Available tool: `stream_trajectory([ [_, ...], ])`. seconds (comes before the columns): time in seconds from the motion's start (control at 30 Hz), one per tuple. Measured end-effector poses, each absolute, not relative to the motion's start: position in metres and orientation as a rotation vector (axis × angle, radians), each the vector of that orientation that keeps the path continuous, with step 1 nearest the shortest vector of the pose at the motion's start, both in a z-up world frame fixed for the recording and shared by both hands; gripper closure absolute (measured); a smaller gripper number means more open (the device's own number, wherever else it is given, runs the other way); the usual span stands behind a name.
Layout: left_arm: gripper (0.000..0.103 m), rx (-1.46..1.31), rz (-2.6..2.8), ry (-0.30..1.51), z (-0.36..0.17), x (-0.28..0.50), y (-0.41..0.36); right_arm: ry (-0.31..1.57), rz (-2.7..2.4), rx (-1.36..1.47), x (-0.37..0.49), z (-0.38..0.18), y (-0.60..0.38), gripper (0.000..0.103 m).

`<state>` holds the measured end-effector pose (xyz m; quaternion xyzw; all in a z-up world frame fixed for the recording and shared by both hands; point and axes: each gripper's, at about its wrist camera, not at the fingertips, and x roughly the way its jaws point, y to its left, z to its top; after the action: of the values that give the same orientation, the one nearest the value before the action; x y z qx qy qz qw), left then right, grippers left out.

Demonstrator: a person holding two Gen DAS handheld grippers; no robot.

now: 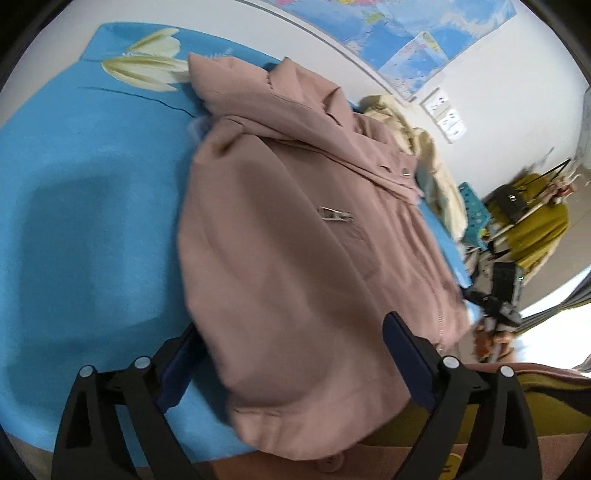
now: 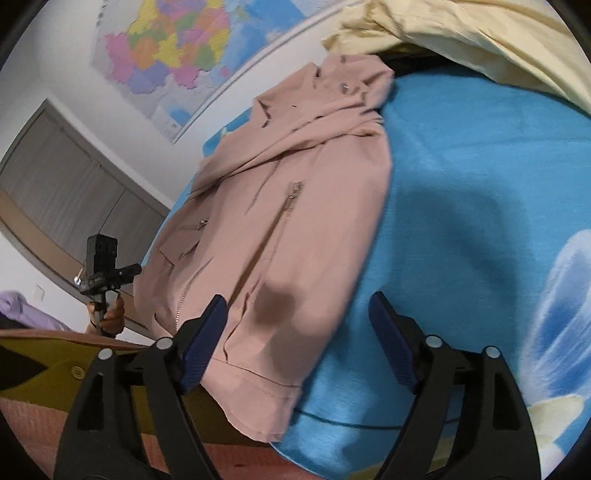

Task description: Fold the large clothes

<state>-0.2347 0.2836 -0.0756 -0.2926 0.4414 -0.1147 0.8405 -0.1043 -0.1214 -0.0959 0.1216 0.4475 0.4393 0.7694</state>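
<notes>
Both grippers: left gripper (image 1: 291, 358) and right gripper (image 2: 297, 319) spread wide, pinching nothing, poised over the near hem.
Jacket (image 1: 295, 236): pink, flat on the bed (image 1: 92, 221), hem at the near edge, collar far, sleeves seemingly tucked in already.
Hem (image 2: 258, 384): partly overhanging the bed edge, just under the fingertips.
Step, judged: pinch the hem at both corners, carry it up toward the collar.
Grip advice: bite every layer, matched positions left and right, lift evenly to avoid a skewed crease.
Zip pull (image 1: 336, 214): mid-chest, best kept flat inside the fold.
Collar (image 2: 343, 85): far end, rumpled; worth smoothing.
Cream cloth (image 2: 461, 33): heaped beyond, close to the collar; keep clear.
</notes>
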Motion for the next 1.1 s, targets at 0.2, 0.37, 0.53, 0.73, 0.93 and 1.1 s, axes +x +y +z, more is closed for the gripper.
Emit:
stream_trajectory([
  [0.2, 0.013, -0.690, -0.336, 0.903, -0.080, -0.235, 0.266, 0.965, 1.008, 0.237, -0.103, -0.096, -0.099, 0.026],
  [0.37, 0.023, -0.723, -0.308, 0.891, -0.081, -0.228, 0.267, 1.001, 1.043, 0.259, -0.107, -0.100, -0.103, 0.044],
  [0.53, 0.027, -0.692, -0.268, 0.884, -0.081, -0.217, 0.263, 1.006, 1.075, 0.244, -0.122, -0.101, -0.102, 0.045],
  [0.73, 0.050, -0.651, -0.207, 0.912, -0.078, -0.203, 0.254, 1.029, 1.042, 0.346, -0.114, -0.115, -0.099, 0.090],
  [0.93, 0.090, -0.796, -0.182, 0.877, -0.075, -0.216, 0.270, 0.913, 1.119, 0.515, -0.125, -0.088, -0.121, 0.098],
  [1.1, 0.095, -0.863, -0.240, 0.757, -0.037, -0.244, 0.288, 0.758, 1.195, 0.521, -0.152, -0.036, -0.134, 0.099],
])
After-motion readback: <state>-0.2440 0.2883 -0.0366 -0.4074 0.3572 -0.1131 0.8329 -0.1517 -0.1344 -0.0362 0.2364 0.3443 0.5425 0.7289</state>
